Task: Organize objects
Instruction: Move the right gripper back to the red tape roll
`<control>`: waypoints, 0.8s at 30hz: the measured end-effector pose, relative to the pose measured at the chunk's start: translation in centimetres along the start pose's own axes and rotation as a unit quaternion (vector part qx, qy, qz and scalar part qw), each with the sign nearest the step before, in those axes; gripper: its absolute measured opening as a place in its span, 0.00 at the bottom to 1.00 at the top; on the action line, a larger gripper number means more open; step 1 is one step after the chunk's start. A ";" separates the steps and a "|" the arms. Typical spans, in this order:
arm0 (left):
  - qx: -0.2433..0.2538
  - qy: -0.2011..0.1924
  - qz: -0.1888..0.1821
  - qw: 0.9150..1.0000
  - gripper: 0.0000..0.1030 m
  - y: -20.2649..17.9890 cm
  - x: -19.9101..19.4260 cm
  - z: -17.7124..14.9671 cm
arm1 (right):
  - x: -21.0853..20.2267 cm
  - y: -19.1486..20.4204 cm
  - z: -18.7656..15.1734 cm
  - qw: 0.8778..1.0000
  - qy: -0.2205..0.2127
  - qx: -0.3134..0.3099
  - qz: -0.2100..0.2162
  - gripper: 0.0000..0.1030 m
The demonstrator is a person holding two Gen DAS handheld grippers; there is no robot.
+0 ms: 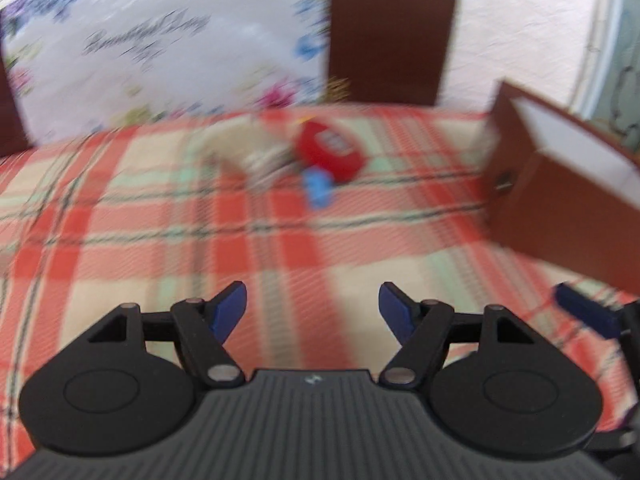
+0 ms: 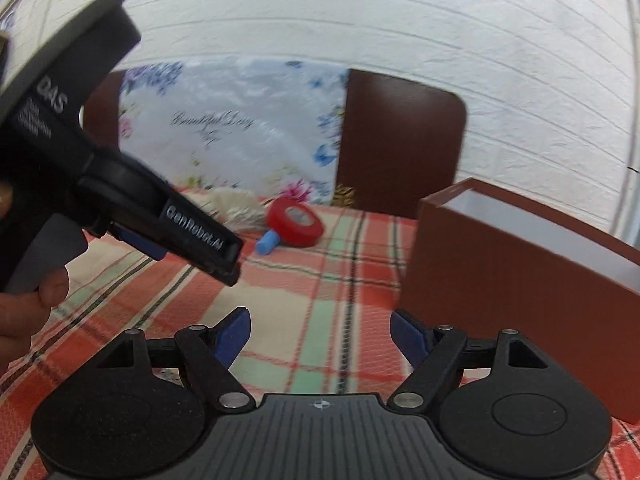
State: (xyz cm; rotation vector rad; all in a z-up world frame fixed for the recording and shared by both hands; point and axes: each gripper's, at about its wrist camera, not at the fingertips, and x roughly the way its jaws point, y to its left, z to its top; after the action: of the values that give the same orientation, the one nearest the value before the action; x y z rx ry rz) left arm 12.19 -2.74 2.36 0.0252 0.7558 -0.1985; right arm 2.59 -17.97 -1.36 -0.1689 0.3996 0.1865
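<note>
A red round object, a small blue piece and a pale crumpled thing lie together on the plaid tablecloth, far ahead. A brown open box with a white inside stands at the right. My left gripper is open and empty, low over the cloth; the left wrist view is blurred. My right gripper is open and empty beside the box. The left gripper's body shows at the left of the right wrist view.
A brown chair back stands behind the table's far edge. A floral cushion with writing leans there too. A white brick wall is behind. The plaid cloth covers the table.
</note>
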 end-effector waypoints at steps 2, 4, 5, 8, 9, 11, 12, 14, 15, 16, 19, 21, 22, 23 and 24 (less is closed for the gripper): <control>-0.012 0.004 0.023 1.000 0.72 1.9 0.5 -0.3 | 1.4 0.1 0.4 1.000 0.014 -0.001 0.014 0.73; -0.023 -0.002 0.049 0.999 0.72 3.7 0.8 -0.5 | 2.6 0.3 0.7 0.999 0.026 0.000 0.027 0.73; -0.029 -0.008 0.064 0.998 0.72 4.7 1.0 -0.5 | 3.3 0.4 1.0 0.999 0.032 0.008 0.036 0.73; -0.047 -0.031 0.110 0.992 0.85 7.6 1.9 -1.3 | 5.6 -0.1 1.9 0.995 0.052 0.055 0.061 0.73; -0.059 -0.046 0.111 0.991 0.94 8.6 2.1 -1.8 | 6.6 -0.3 2.3 0.994 0.054 0.069 0.066 0.73; -0.094 -0.071 0.086 0.989 0.94 10.0 1.5 -2.3 | 8.4 -0.6 3.1 0.993 0.048 0.084 0.069 0.74; -0.095 -0.075 0.085 0.989 0.94 10.0 1.4 -2.3 | 9.6 -0.6 3.7 0.993 0.043 0.087 0.066 0.74; -0.082 -0.079 0.089 0.990 0.94 9.5 1.6 -2.3 | 11.9 -0.8 4.8 0.993 0.037 0.094 0.055 0.77; -0.077 -0.081 0.086 0.990 0.94 9.3 1.5 -2.4 | 13.2 -1.0 5.3 0.993 0.033 0.101 0.050 0.78; -0.075 -0.082 0.081 0.990 0.94 9.3 1.5 -2.4 | 14.3 -1.3 5.9 0.993 0.029 0.110 0.045 0.81; -0.086 -0.086 0.068 0.990 0.96 9.7 1.5 -2.4 | 17.1 -2.2 7.0 0.990 0.021 0.139 0.033 0.81; -0.089 -0.088 0.064 0.990 0.97 9.8 1.6 -2.6 | 18.7 -2.6 7.3 0.987 0.027 0.156 0.036 0.81; -0.092 -0.089 0.061 0.990 0.97 9.9 1.7 -2.6 | 19.5 -2.8 7.4 0.985 0.036 0.165 0.039 0.82; -0.094 -0.090 0.058 0.990 0.98 10.0 1.8 -2.6 | 20.3 -3.2 7.4 0.982 0.048 0.176 0.044 0.81; -0.096 -0.090 0.056 0.990 0.98 10.0 1.8 -2.6 | 20.9 -3.5 7.4 0.980 0.054 0.187 0.050 0.82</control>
State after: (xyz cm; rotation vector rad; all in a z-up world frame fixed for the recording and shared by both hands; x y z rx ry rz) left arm 13.59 7.04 -1.27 -0.1314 0.5883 -0.0201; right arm 24.98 -16.84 -2.55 0.2120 0.5452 0.1983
